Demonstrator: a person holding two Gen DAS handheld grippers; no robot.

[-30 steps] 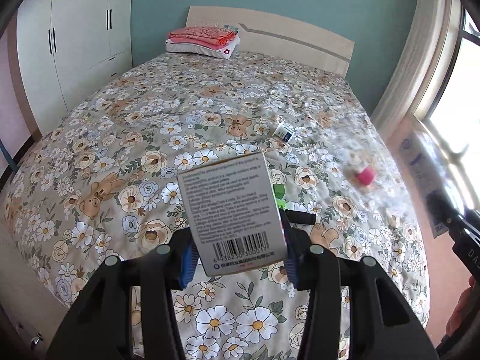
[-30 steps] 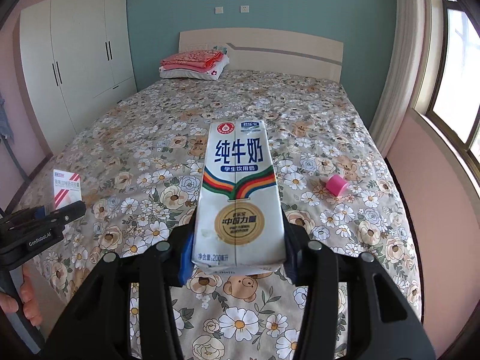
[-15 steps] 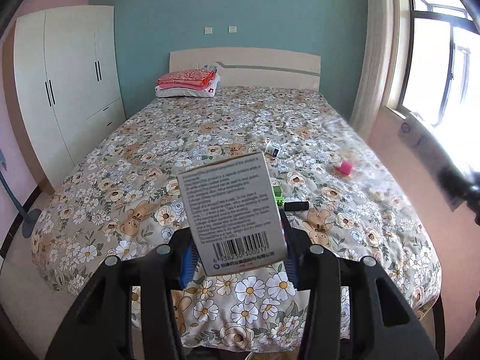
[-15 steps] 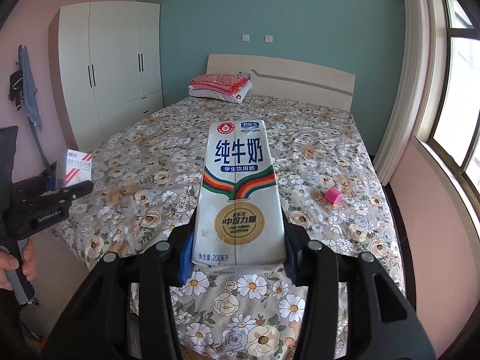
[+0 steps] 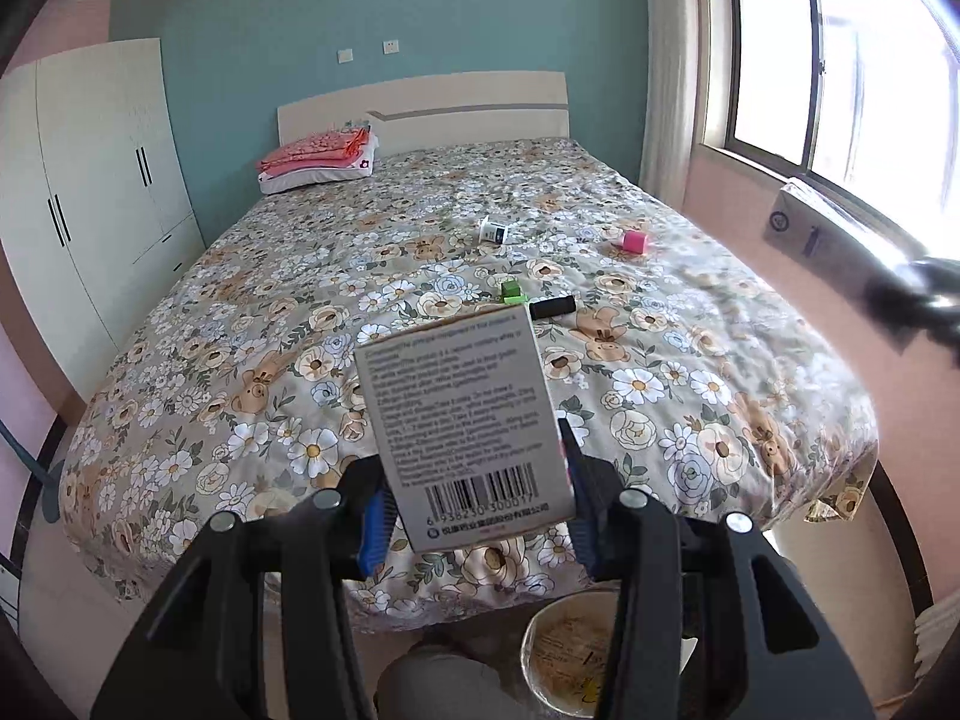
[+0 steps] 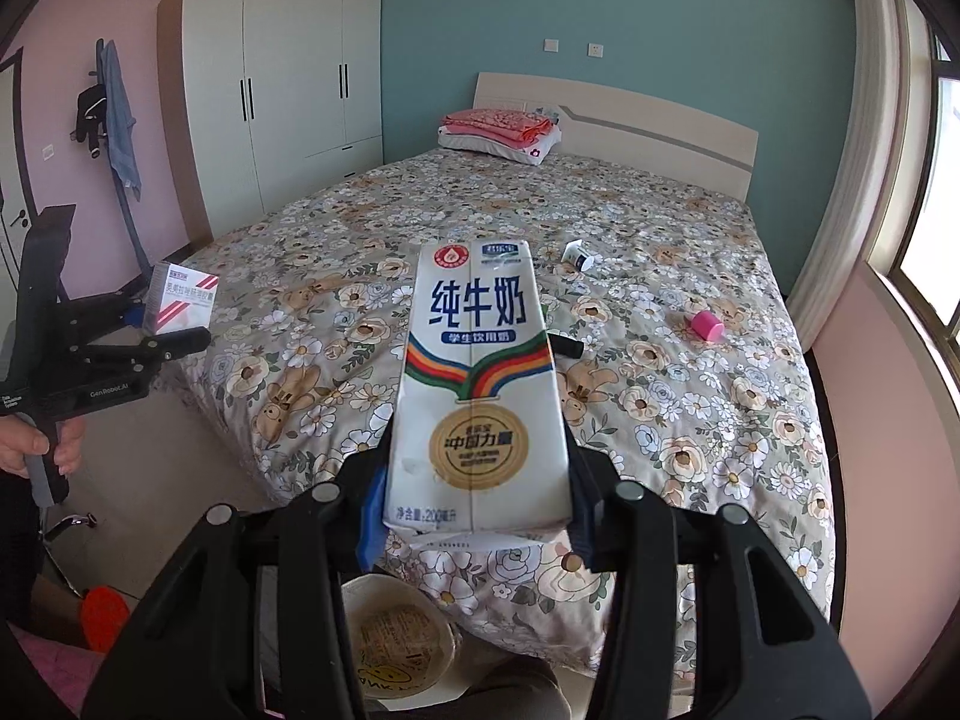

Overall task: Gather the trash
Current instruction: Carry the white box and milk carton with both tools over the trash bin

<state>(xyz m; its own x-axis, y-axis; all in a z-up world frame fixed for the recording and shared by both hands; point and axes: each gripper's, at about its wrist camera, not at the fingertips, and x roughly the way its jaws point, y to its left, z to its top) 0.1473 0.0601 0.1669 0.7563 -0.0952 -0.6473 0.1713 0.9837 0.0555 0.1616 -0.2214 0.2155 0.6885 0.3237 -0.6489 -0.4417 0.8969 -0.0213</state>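
Clamped jaws on both tools carry trash: the left gripper (image 5: 477,495) pinches a grey medicine box (image 5: 465,426) by its lower sides, barcode face toward the camera, and the right gripper (image 6: 477,501) squeezes a white milk carton (image 6: 477,396) near its base, the carton standing up along the fingers. Just below the jaws in both wrist views sits a round paper bowl (image 6: 399,639) on the floor by the foot of the bed (image 6: 690,420); whether it is the bin or more trash cannot be told. The step in hand looks like carrying both pieces to a drop point. Doing it well means keeping each grip firm, lining one item up over the container before letting go, and releasing one side at a time so neither tips out. Farther off on the floral bedspread, well apart from the grippers, lie a black cylinder (image 5: 552,306), a green piece (image 5: 512,291), a pink cup (image 5: 635,241) and a small white tube (image 5: 493,231), likely left to gather.
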